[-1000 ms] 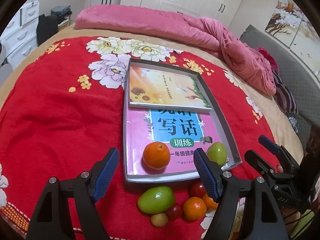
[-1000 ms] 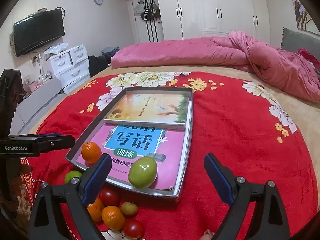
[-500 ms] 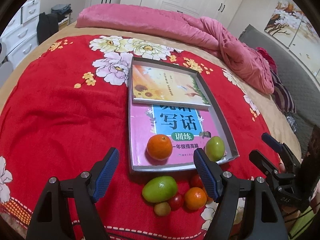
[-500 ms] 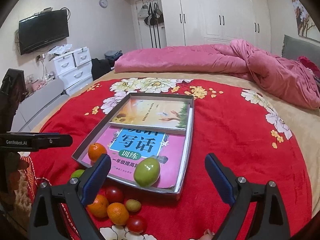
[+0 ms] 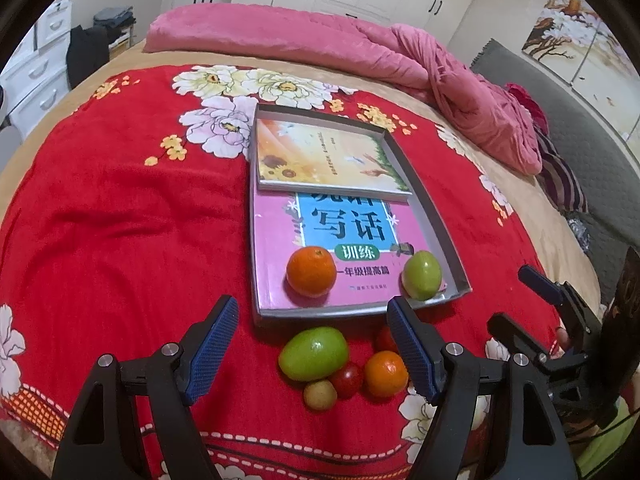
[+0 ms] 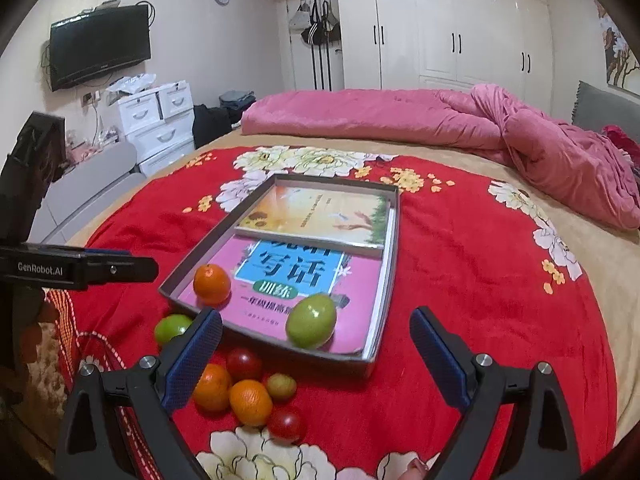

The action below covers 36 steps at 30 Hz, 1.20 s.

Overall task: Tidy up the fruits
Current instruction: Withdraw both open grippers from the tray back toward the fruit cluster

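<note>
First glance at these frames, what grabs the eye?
The red floral blanket fills the bed, with a grey tray in its middle holding two books, an orange and a green fruit. In front of the tray a loose fruit pile lies on the blanket: green, orange and small red ones. Both the left gripper and right gripper hover over the pile, jaws open and empty.

Blanket (image 5: 120, 240) beside tray (image 5: 432, 216) bare; fruit cluster (image 5: 344, 364) crowds tray's near edge.
</note>
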Available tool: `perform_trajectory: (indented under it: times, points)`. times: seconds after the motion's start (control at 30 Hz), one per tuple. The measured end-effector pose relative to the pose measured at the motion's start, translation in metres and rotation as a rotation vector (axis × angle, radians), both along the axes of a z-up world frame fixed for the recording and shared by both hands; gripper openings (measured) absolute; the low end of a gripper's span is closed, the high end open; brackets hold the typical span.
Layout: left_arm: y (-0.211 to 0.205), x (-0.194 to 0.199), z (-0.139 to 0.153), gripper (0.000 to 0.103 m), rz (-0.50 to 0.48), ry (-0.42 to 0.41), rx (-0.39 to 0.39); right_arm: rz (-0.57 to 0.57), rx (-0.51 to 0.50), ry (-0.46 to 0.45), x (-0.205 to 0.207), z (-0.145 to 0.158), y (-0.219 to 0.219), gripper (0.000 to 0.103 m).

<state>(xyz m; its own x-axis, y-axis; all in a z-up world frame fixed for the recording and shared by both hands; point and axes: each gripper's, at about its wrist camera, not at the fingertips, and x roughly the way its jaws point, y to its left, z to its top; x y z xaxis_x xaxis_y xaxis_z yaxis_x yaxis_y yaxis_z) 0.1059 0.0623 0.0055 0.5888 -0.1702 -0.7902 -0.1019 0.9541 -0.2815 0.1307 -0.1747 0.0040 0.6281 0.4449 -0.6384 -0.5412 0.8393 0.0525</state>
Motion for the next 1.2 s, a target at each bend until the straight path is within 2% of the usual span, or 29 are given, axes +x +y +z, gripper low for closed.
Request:
perform_trajectory:
  times: [0.47,1.2]
  points:
    - [-0.010,-0.011,-0.001,0.078,-0.037,0.014,0.011,0.053,-0.052,0.029,-0.025,-0.010,0.009,0.095]
    - [-0.016,-0.023,-0.007,0.078,-0.064,0.059,0.019,0.089,-0.114,0.068,-0.042,-0.020,0.016,0.095]
